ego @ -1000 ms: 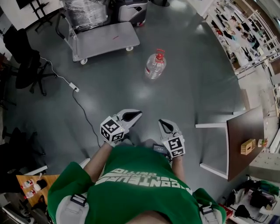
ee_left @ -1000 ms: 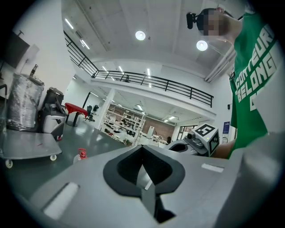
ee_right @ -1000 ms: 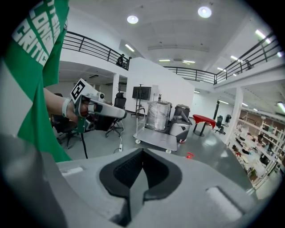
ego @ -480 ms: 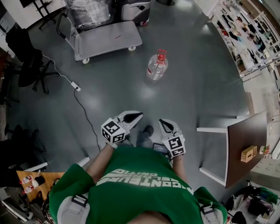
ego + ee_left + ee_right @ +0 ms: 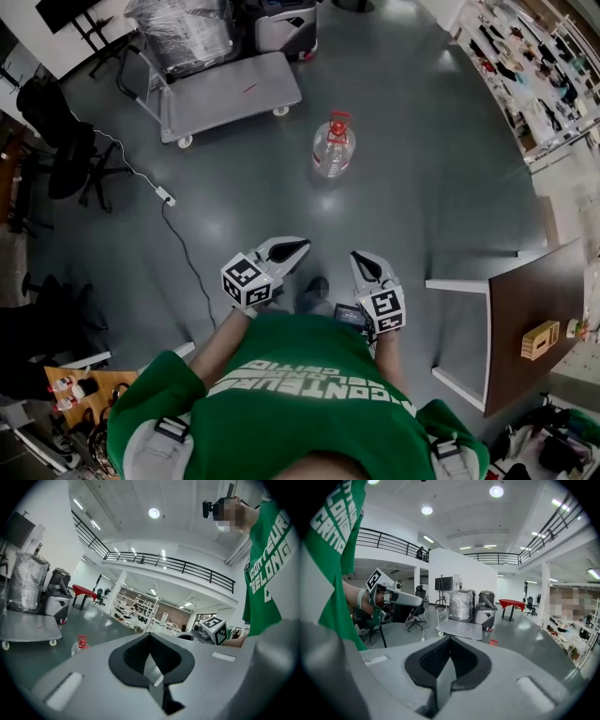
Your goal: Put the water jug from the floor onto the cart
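Expecting a heavy, slick load: water jug (image 5: 333, 148) stands on the floor (image 5: 427, 192) well ahead of your fingertips. Left gripper (image 5: 285, 249) and right gripper (image 5: 364, 266) are closed on nothing; I'd take it by the red neck handle (image 5: 338, 120).

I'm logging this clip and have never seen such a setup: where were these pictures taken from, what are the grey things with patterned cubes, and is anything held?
No robot here: a person in a green shirt carries a gripper in each hand. The top-down picture comes from a camera on their head; it shows the left gripper and right gripper pointing ahead. The other two pictures come from cameras riding on each gripper, looking along its jaws. The patterned cubes are part of the grippers. Both grippers are shut, with nothing between the jaws. On the grey floor ahead stands a clear water jug with a red cap; beyond it is a flat cart. Nothing is held yet.
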### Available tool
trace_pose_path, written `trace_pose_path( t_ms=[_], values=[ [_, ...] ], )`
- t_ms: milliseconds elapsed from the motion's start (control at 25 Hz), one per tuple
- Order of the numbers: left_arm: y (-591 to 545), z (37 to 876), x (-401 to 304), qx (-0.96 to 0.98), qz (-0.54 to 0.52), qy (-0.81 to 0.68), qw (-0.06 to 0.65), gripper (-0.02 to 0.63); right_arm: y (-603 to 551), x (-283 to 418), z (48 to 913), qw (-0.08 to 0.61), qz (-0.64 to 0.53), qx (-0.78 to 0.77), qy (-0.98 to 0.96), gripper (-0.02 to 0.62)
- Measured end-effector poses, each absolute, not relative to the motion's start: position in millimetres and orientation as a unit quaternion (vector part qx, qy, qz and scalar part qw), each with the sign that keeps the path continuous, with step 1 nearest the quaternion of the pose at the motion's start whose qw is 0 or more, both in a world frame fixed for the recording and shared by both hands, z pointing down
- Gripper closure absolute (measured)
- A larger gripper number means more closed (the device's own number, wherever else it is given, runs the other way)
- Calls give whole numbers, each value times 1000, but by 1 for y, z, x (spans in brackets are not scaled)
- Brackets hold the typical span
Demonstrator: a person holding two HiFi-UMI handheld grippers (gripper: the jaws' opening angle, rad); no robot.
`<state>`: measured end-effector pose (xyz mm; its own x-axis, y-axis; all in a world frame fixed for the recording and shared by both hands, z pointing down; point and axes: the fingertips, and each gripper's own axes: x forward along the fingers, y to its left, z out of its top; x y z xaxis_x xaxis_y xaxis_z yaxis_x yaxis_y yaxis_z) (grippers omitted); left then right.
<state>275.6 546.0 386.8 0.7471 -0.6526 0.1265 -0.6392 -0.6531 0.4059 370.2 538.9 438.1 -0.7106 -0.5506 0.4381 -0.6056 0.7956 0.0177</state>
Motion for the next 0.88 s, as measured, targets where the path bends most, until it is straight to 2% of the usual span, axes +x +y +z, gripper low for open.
trace_pose_path(
  t_ms=[320,880],
  values=[
    [518,372,321,912,-7,-363,194,592,505,424,443,183,98,336,-919,601],
    [504,367,366,921,7,-343,183,592,493,462,440,164,104,351,-916,601]
  ],
)
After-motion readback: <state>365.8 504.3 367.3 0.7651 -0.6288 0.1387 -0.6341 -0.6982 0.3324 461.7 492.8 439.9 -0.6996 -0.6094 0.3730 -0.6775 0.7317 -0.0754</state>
